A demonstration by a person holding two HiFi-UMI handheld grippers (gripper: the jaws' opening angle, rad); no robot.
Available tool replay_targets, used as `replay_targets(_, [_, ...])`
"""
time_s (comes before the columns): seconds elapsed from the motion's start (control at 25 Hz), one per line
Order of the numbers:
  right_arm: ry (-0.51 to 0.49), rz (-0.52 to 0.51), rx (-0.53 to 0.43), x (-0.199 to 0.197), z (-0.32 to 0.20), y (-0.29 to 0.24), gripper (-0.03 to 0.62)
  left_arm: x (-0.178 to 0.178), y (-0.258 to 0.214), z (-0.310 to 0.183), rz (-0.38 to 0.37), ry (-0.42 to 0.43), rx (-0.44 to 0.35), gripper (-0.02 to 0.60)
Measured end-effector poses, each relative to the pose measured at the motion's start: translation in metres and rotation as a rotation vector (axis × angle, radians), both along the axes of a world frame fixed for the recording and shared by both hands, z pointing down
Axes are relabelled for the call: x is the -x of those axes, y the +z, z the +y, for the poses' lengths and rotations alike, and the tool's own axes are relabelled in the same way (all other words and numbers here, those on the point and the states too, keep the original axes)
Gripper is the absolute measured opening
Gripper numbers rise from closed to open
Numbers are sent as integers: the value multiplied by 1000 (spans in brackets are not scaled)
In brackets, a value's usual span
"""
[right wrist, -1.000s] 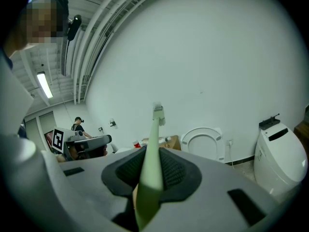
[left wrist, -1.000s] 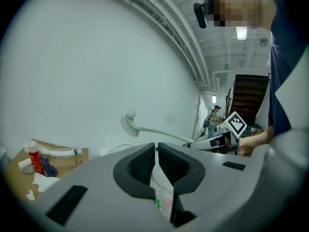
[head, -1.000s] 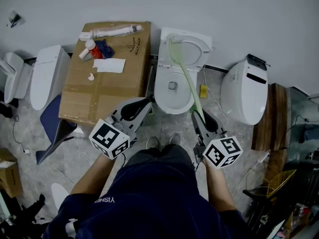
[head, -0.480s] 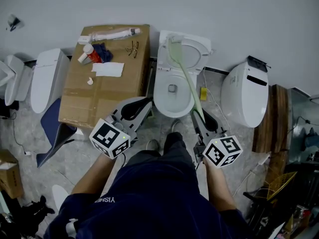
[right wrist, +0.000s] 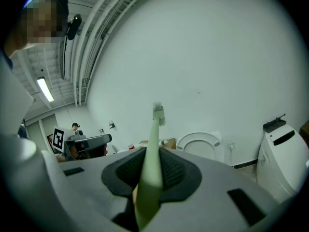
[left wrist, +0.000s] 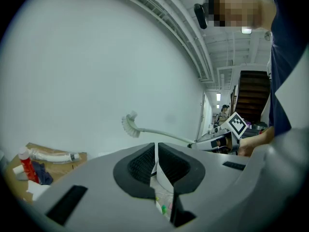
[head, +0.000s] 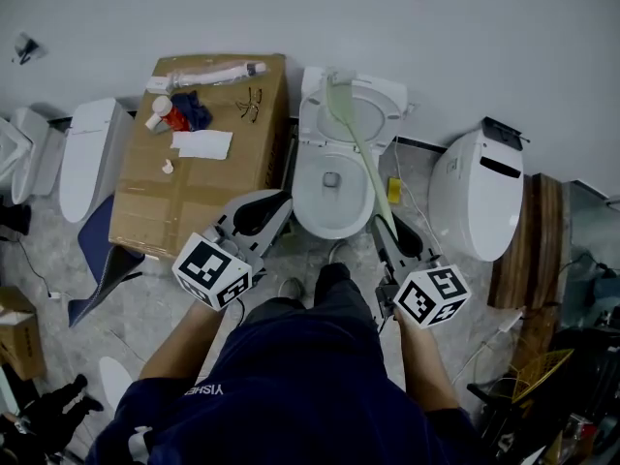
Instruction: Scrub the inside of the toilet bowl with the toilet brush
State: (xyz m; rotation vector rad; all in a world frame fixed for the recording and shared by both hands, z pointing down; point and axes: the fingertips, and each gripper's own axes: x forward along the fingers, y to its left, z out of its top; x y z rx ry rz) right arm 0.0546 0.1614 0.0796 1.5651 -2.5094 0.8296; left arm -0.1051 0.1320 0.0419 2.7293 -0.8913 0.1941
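Toilet bowl [head: 302, 201] drifts closer in the head view, right gripper [head: 387, 229] clamped on the toilet brush [head: 360, 148], left gripper [head: 262, 211] pinched together and empty; best to tip those raised bristles down inside.

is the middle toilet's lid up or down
Up: the toilet lid stands raised against the wall, leaving the bowl open below it.

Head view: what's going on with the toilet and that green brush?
A person stands facing the open toilet with a gripper in each hand. The right gripper is shut on the toilet brush by its handle; the brush head is up in the air by the raised seat, not in the bowl. The left gripper is shut and empty.
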Motion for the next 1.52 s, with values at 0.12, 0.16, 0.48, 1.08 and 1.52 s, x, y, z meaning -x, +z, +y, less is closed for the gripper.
replay_targets(0.12, [-9,-6,10,-14,-13,5,86,-15,2,-14,-8,-7,8,44])
replay_targets(0.16, [-12,-8,13,-19,-18,6,86,-20,3,-19,-10,-10,10,44])
replay_targets(0.48, [-44,-20,41,-63,-58,17,86,-65,10,-56,-34,-37,32,44])
replay_targets(1.08, [-163,-50,86,-122,-133,43,86,-122,36,-113,-94,-154,90,44])
replay_targets(1.52, [-232,-64,96,-122,-167,67,86,-133,66,-138,-125,-182,133,44])
